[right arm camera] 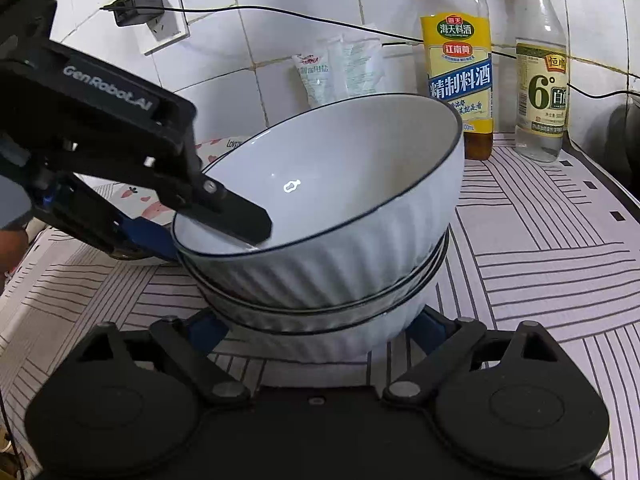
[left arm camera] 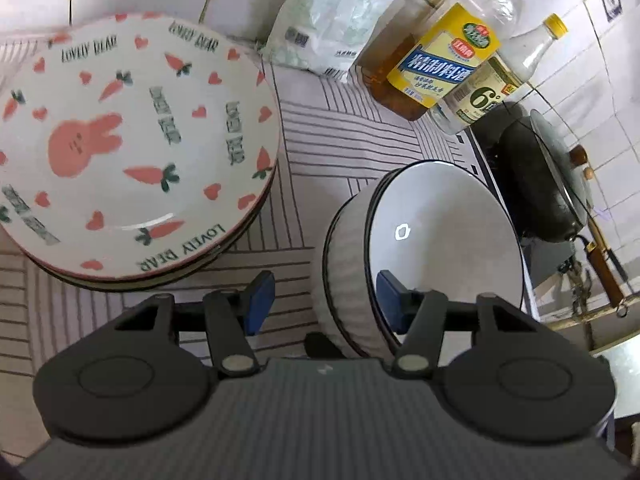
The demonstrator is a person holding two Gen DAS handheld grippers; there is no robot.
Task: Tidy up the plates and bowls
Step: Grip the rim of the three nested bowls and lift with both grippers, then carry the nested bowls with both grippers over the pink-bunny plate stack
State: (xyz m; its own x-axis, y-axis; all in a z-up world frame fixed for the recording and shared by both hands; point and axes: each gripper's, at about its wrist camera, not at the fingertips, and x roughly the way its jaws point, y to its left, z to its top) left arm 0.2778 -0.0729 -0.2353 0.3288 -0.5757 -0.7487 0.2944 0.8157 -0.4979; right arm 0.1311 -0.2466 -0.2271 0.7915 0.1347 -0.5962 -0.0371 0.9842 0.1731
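Jaws, left gripper (left arm camera: 326, 304): set astride the near rim of the top bowl (right arm camera: 320, 184), one finger inside the bowl and one outside against the ribbed wall. The left wrist view shows a visible gap between the outer pad and the wall, so the jaws read as fairly wide and not clamped; contact on the inner side I cannot confirm.

Jaws, right gripper (right arm camera: 320, 330): spread wide, the blue pads flanking the base of the bowl stack (right arm camera: 320, 320) low on either side; whether they touch the lowest bowl I cannot tell.

Location: top bowl sits tilted on the stack, rim higher on the far right, not fully nested. Stack stands on the striped worktop (right arm camera: 540, 260), with the rabbit plates (left arm camera: 132, 140) piled just beside it on the left and the cooking wine bottle (right arm camera: 458, 80) and vinegar bottle (right arm camera: 542, 72) behind.

Handling, judged: glazed ceramic, rigid, moderately heavy, brittle at the rim, and slick under the pads. A rim pinch is the natural hold, but it puts the bowl's weight on a lever; grip needs to be firm and the lift slow. Ribbed outer wall should give the outside pad some bite.

Pose: left gripper reaches in from the left, angled downward over the rim. Right gripper lies low and level, pointing at the stack's foot, likely to steady it.
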